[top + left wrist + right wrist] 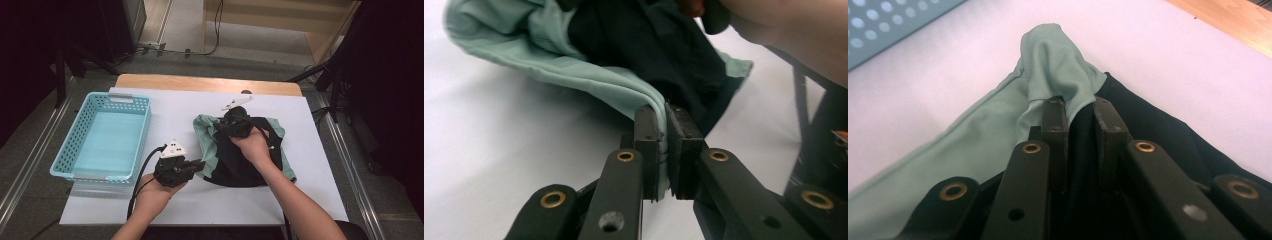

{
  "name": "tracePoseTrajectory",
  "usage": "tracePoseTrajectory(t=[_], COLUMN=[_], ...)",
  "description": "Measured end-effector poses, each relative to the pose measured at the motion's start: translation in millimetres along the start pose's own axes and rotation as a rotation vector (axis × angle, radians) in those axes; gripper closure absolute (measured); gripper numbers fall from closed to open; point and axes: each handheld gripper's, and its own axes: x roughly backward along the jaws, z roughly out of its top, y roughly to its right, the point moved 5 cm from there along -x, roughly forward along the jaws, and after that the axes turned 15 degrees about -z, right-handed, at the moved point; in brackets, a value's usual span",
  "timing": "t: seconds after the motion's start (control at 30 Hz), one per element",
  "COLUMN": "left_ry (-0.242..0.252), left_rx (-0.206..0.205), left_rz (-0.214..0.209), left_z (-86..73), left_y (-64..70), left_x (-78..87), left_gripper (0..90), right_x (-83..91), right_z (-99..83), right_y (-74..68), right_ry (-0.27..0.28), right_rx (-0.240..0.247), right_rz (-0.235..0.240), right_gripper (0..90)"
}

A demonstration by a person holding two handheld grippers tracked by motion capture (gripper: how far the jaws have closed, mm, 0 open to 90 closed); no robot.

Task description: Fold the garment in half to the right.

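Garment (235, 155) fabric, mint green and black, is pinched at its near left edge between the nearly closed jaws of the left tool (663, 150), a thin green fold being gripped there. At the far side, a bunched green and black fold is clamped by the right tool (1079, 117), its jaws drawn close on the cloth. The garment is spread on the white sheet (310, 125) covering the tabletop (200, 82), right of centre. A turquoise perforated basket (75, 145) is set well apart at the left.

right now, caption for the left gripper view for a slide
Left gripper shut on the mint-green edge of a green-and-black garment lying on the white table cover.
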Motion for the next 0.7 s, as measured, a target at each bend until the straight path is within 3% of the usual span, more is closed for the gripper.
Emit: tracePoseTrajectory(t=[0.7], left_ry=[-0.023], left_rx=[-0.070], left_rz=[-0.082], left_z=[33.8], left_y=[26.2], left_x=[-24.7], left_gripper=[85.8], right_x=[29.4], right_z=[3.9], right_y=[23.8], right_ry=[0.063], right_rx=[-0.092], right_rz=[0.038], right_gripper=[76.8])
